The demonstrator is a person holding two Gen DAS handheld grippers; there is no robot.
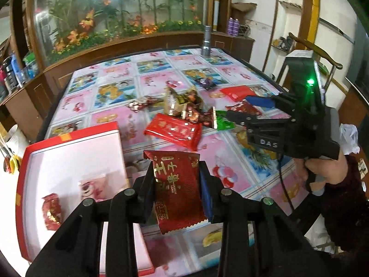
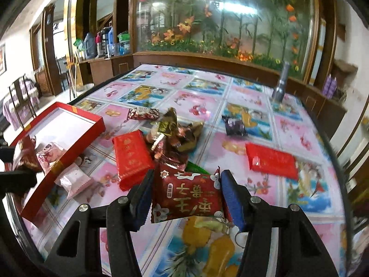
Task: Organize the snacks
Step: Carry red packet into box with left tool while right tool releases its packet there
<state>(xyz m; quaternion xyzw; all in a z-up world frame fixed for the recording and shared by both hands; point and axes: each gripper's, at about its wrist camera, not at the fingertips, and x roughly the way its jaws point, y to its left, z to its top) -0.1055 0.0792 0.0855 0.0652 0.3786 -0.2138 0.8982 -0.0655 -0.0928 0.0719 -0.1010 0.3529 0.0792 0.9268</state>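
Red foil fills both views: the left tool (image 1: 177, 182) is pinching a dark red snack packet (image 1: 178, 190) upright between its pads, lifted clear of the worktop (image 1: 230, 143). Just to that tool's left lies the red-rimmed box (image 1: 71, 161), open, with a small red sweet (image 1: 52, 210) and a pink wrapped sweet (image 1: 92, 188) already inside. Ahead of it, a long red packet (image 1: 173, 130) rests flat, and beyond that sits the jumble of gold and brown wrappers (image 1: 182, 105).

Over on the right tool (image 2: 185, 196), the pads clamp another red packet with white blossoms (image 2: 186, 196), held sideways above the patterned cloth. A green wrapper (image 2: 193, 167) peeks out just behind it. To its right, well apart, a flat red packet (image 2: 272, 160) lies alone; farther ahead is a dark purple one (image 2: 235, 125). Left of this tool, a pale pink packet (image 2: 75, 180) sits beside the box wall.
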